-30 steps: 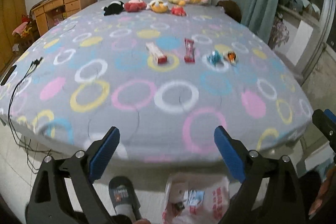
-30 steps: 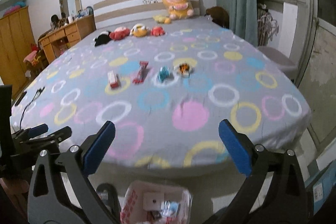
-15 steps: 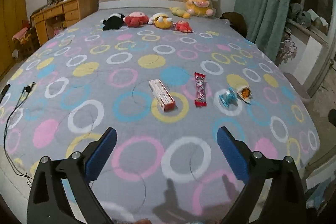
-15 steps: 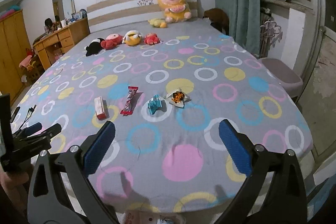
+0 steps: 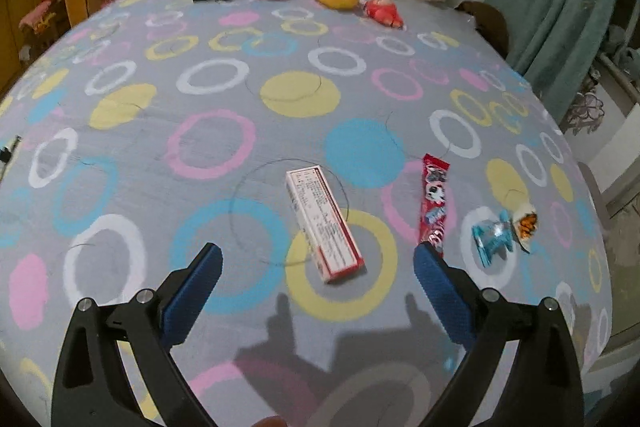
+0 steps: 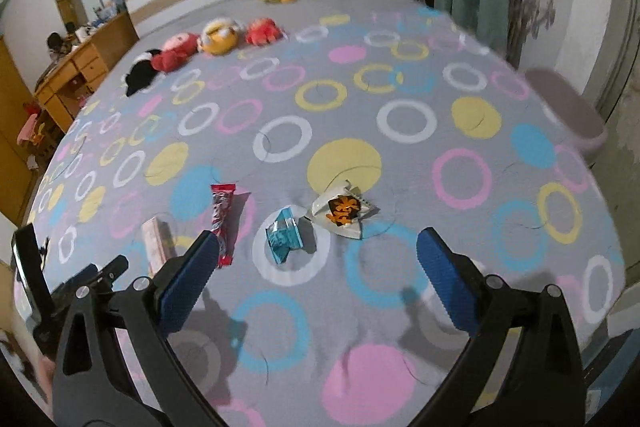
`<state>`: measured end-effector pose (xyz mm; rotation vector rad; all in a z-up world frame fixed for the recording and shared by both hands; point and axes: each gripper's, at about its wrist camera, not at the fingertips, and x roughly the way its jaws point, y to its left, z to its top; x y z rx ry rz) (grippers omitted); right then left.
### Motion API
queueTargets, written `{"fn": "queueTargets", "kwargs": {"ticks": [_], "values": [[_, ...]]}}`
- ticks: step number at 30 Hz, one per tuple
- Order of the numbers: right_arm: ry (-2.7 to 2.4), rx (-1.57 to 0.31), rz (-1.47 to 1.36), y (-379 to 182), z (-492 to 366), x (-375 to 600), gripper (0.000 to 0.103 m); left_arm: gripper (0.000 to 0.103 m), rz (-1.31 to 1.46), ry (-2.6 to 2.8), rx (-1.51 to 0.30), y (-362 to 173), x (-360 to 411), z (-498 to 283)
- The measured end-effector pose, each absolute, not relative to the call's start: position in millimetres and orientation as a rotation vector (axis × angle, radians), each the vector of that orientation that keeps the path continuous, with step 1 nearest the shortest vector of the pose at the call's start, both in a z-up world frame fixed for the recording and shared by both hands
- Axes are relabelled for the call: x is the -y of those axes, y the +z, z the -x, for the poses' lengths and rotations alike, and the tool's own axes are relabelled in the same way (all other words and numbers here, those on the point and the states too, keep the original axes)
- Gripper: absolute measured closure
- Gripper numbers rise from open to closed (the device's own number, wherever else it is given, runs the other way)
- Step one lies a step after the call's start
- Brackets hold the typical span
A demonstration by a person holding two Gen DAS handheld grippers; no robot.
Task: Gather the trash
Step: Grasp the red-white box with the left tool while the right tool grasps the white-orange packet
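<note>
Jaws of both grippers are standing spread, holding nothing; left gripper's [image 5: 316, 259] have just been opening. Left is hovering just short of the white-and-red carton [image 5: 323, 223] lying on the bed [image 5: 120, 147]; right gripper [image 6: 316, 251] is facing the blue wrapper [image 6: 285, 235]. Carton is looking light, stiff: pinch across its narrow sides. Wrappers crinkly, slippery.

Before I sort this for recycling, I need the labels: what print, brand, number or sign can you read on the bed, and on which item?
Nothing reads clearly.
White and red box: lines of fine print on top, too small to read.
Red snack wrapper: large white lettering, blurred, unreadable.
Blue wrapper: crumpled, no legible text.
White and orange wrapper: pattern only, no legible text.
</note>
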<state>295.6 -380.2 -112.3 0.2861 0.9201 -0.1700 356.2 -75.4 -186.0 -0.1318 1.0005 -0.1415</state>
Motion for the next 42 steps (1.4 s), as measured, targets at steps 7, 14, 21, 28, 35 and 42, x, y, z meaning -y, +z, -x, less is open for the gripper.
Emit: {"fn": "queueTargets", "kwargs": {"ticks": [7, 14, 21, 28, 35, 42], "values": [[-0.241, -1.077, -0.368, -173, -366, 400, 0.007, 0.009, 0.112, -0.114, -1.099, -220, 87, -390], [-0.311, -1.167, -0.434, -225, -406, 410, 0.007, 0.009, 0.086, -0.11, -1.112, -229, 96, -420], [-0.396, -1.234, -0.5, -265, -421, 425, 0.007, 0.009, 0.05, -0.099, -1.161, -249, 104, -436], [-0.432, -1.294, -0.444, -284, -423, 419, 0.005, 0.008, -0.058, -0.049, -1.186, -267, 120, -438], [-0.483, -1.319, -0.418, -288, -427, 414, 0.006, 0.009, -0.089, -0.028, -1.171, -271, 125, -433], [-0.447, -1.304, -0.36, -268, -436, 401, 0.093, 0.071, -0.072, -0.09, -1.154, -256, 128, -421]]}}
